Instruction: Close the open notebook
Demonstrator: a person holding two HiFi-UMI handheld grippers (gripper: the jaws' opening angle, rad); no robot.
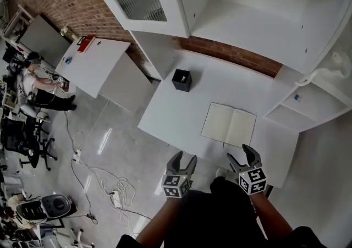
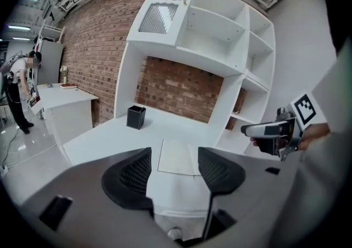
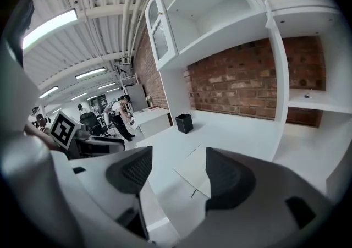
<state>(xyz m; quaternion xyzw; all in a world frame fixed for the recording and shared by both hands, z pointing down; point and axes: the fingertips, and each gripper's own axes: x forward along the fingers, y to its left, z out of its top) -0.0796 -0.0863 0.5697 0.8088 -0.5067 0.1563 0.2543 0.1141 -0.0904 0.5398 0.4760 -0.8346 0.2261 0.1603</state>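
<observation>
The open notebook (image 1: pixel 228 125) lies flat on the white desk (image 1: pixel 176 109), its cream pages blank. My left gripper (image 1: pixel 181 163) hovers off the desk's near edge, left of the notebook, open with nothing between its fingers. My right gripper (image 1: pixel 245 158) hangs just in front of the notebook's near edge, also open and empty. In the left gripper view the notebook (image 2: pixel 176 148) shows between the spread jaws of the left gripper (image 2: pixel 174 159), well ahead of them, and the right gripper (image 2: pixel 269 131) is off to the side. In the right gripper view the notebook (image 3: pixel 195 172) lies ahead of the right gripper (image 3: pixel 179 156).
A black square holder (image 1: pixel 181 80) stands on the desk behind and left of the notebook. White shelving (image 1: pixel 308 104) rises behind and to the right. Another white desk (image 1: pixel 93 62) stands far left with a person (image 1: pixel 41 90) beside it. Cables (image 1: pixel 118 192) trail on the floor.
</observation>
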